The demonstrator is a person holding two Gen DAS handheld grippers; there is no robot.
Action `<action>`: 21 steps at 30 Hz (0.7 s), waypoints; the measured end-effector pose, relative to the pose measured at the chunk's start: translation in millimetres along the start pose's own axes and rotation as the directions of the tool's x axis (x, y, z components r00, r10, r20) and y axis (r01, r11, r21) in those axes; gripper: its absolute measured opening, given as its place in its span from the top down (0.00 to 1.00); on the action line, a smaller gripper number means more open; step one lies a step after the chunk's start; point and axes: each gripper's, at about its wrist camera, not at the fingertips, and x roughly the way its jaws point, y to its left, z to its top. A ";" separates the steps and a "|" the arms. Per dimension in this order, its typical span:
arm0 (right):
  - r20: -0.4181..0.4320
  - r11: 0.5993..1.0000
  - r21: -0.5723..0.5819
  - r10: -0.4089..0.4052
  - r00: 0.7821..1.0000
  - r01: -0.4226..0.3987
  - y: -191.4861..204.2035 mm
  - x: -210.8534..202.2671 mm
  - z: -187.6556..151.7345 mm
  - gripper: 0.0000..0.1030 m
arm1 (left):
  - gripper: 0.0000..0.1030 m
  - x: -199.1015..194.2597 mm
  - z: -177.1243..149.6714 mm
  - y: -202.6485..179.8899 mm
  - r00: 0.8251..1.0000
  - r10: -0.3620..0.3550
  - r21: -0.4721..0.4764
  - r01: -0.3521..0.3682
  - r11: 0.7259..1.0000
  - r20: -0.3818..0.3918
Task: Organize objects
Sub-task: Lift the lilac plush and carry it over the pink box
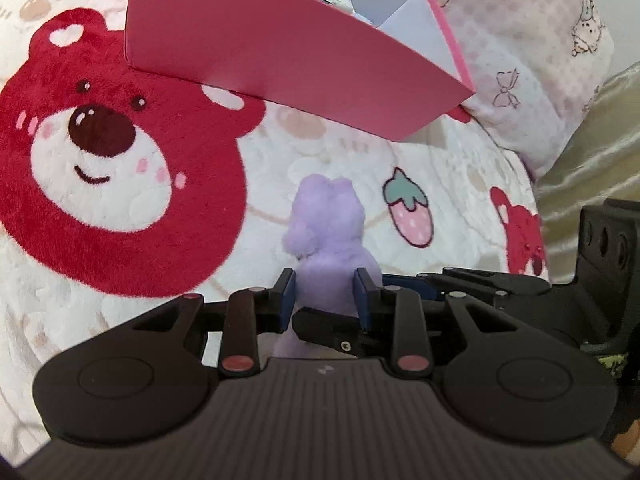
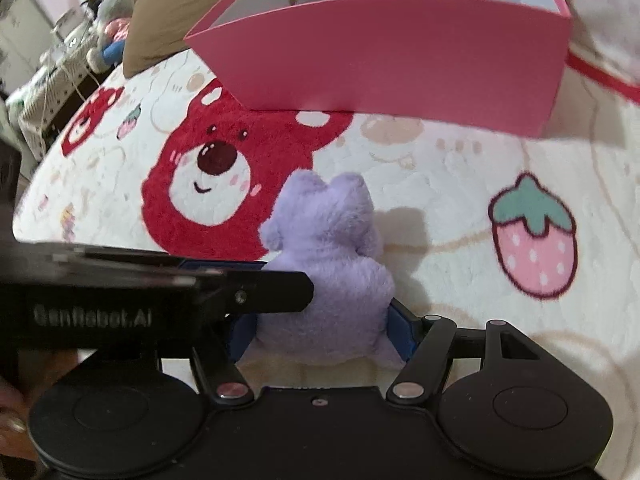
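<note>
between both sets of tongs, on the bear-print blanket [image 1: 360,168], sits the purple plush toy [image 1: 320,232]: left gripper [image 1: 325,294] clamps narrow on its lower body, right gripper [image 2: 322,332] brackets its base w/ pads at both flanks, seemingly pinching. toy's long axis points away from the tongs, ears toward the pink box [image 1: 280,48], open-topped, just beyond. likely next: lift fwd & up over the near wall.

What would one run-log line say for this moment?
both grippers: left, right | shut on purple plush | plush on blanket | pink box beyond
</note>
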 end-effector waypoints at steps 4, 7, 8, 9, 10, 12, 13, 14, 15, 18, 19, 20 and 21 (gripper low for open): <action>0.002 1.000 -0.002 0.015 1.000 -0.015 4.6 -10.4 0.7 0.30 | 0.73 -11.2 2.4 -4.2 1.000 -0.003 0.013 0.003 1.000 -0.014; 0.001 0.999 -0.009 0.034 0.999 -0.034 8.8 -18.3 4.0 0.29 | 0.72 -22.3 4.8 -7.5 1.000 -0.004 0.020 0.004 1.000 -0.008; 0.004 0.999 -0.015 0.037 0.999 -0.037 11.5 -21.6 5.7 0.29 | 0.72 -25.9 6.2 -8.6 1.000 -0.005 0.020 0.005 1.000 -0.005; 0.005 0.999 -0.021 0.040 0.999 -0.040 13.7 -23.9 8.0 0.28 | 0.72 -29.5 7.4 -9.5 1.000 -0.007 0.022 0.007 1.000 -0.001; 0.006 0.999 -0.029 0.040 0.999 -0.040 16.1 -26.5 10.6 0.28 | 0.72 -34.6 9.1 -10.7 1.000 -0.008 0.026 0.008 1.000 0.005; 0.013 0.998 -0.046 0.043 0.999 -0.042 21.1 -32.9 15.4 0.28 | 0.72 -42.9 12.7 -12.3 1.000 -0.012 0.026 0.012 1.000 0.010; 0.015 0.998 -0.052 0.044 0.999 -0.043 23.3 -35.7 17.5 0.28 | 0.72 -46.3 14.2 -12.8 1.000 -0.014 0.026 0.014 1.000 0.012; 0.019 0.997 -0.060 0.045 0.999 -0.044 25.4 -38.6 19.8 0.28 | 0.71 -49.8 16.6 -13.8 1.000 -0.016 0.024 0.015 1.000 0.012; 0.023 0.996 -0.071 0.047 0.999 -0.046 28.4 -41.7 22.0 0.27 | 0.70 -53.1 18.6 -14.5 1.000 -0.020 0.023 0.020 1.000 0.013; 0.041 0.993 -0.115 0.042 0.998 -0.037 37.5 -50.9 27.6 0.26 | 0.70 -63.8 23.1 -16.1 0.999 -0.027 0.020 0.027 0.999 0.024; 0.051 0.990 -0.134 0.040 0.998 -0.033 41.0 -54.6 29.9 0.26 | 0.70 -67.9 24.4 -16.8 0.999 -0.030 0.018 0.030 0.999 0.032; 0.057 0.989 -0.148 0.039 0.998 -0.030 43.6 -57.7 32.0 0.26 | 0.70 -72.5 26.0 -17.4 0.999 -0.033 0.016 0.032 0.999 0.040; 0.066 0.986 -0.163 0.039 0.997 -0.028 46.5 -61.3 34.5 0.26 | 0.70 -76.2 27.8 -17.9 0.998 -0.036 0.015 0.035 0.999 0.046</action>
